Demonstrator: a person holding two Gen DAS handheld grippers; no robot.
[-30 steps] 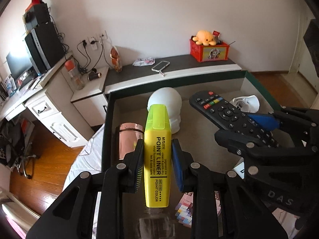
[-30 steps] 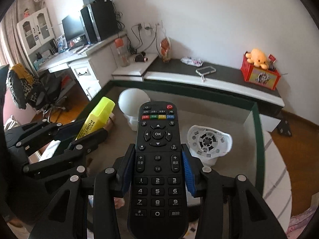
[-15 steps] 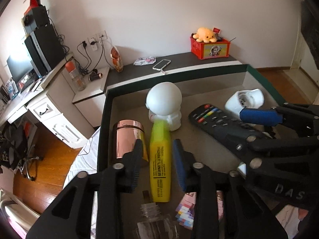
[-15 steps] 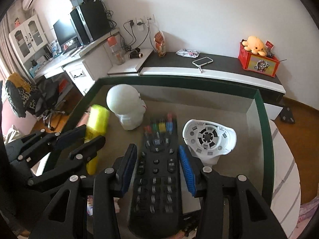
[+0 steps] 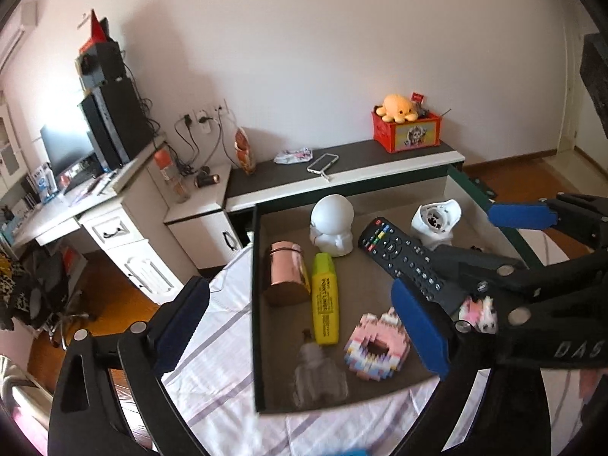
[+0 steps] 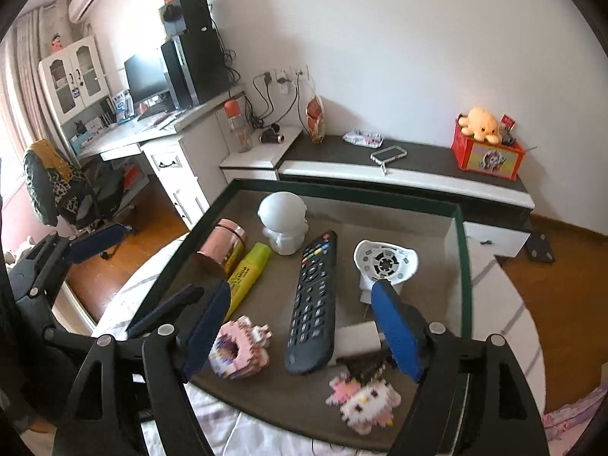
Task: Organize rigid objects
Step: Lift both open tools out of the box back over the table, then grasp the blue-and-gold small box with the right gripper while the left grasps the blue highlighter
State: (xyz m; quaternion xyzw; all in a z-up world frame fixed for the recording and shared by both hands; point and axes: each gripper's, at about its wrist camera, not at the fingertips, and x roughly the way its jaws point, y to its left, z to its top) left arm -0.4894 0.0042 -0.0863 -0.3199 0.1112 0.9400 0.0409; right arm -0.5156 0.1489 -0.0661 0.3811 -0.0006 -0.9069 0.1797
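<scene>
Both my claws are wide apart and hold nothing. My left gripper [image 5: 300, 330] hangs over the near edge of the tray [image 5: 257, 304], and my right gripper [image 6: 304, 326] hangs above the remote [image 6: 312, 300]. The yellow marker [image 5: 325, 298] lies flat beside the pink tin [image 5: 285, 273], and the remote lies next to it, lined up so they look tidy, I think. A clear bottle [image 5: 319, 376] is blurry. The pink block toy [image 6: 364, 402] is fuzzy too.
</scene>
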